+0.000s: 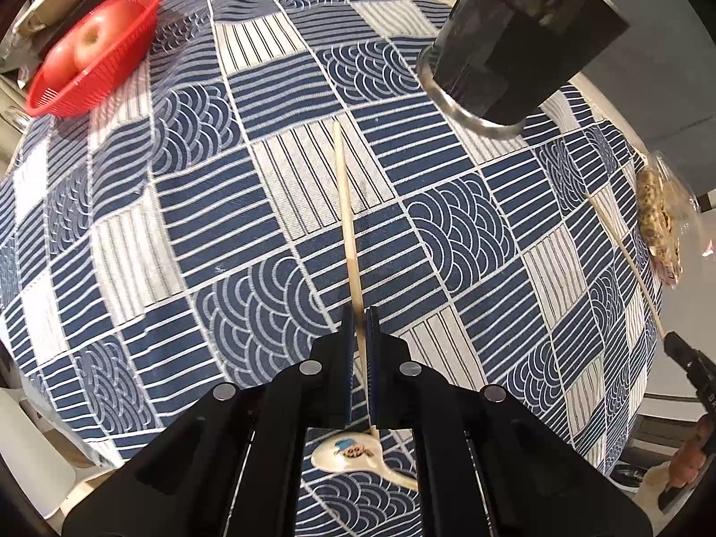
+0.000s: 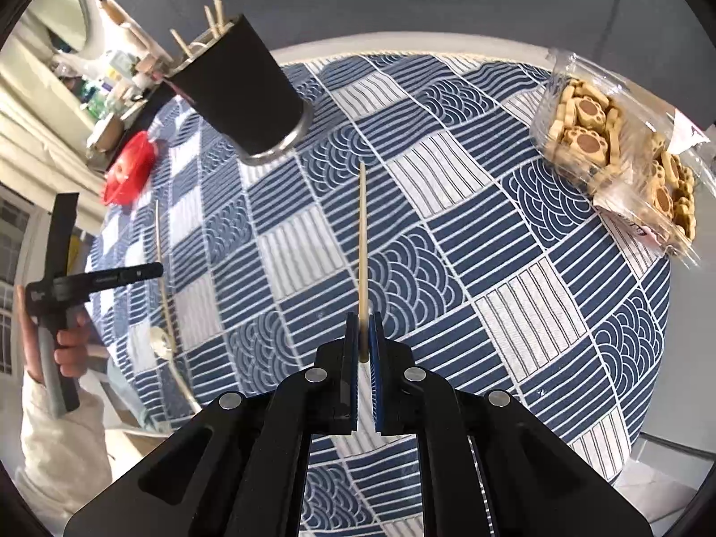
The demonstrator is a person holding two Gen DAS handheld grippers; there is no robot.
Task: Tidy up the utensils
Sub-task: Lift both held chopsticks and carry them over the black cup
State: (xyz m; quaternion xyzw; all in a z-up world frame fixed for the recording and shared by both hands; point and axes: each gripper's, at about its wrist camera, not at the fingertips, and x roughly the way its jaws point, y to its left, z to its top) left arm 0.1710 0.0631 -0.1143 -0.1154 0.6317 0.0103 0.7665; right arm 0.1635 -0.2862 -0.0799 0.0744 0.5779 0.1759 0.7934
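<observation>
At the far left of the table, in the left wrist view, a red basket (image 1: 94,49) holds an apple (image 1: 96,42) on the blue patterned tablecloth (image 1: 201,206). Moving right, the left gripper (image 1: 359,313) has its jaws nearly closed on a pale chopstick (image 1: 345,206), pinched near its thick end so that the long tapered part juts forward toward the black utensil holder (image 1: 514,40). Below the jaws a ceramic spoon (image 1: 347,454) with a painted bowl lies on the cloth (it looks glazed, so probably slick and breakable, best taken by the handle).

Further right, the right wrist view shows the holder (image 2: 250,89) standing with several sticks already poking out of its top. The right gripper (image 2: 363,320) has its jaws drawn close around a second chopstick (image 2: 363,241), held near its butt and pointing toward the holder's base. At the right edge sits a clear packet of paw-shaped biscuits (image 2: 617,147).

Both chopsticks seem light, stiff and smooth; gripped so near one end, each may pivot or slide between the pads, so a hold closer to the middle would likely steady the tip for dropping into the holder.
</observation>
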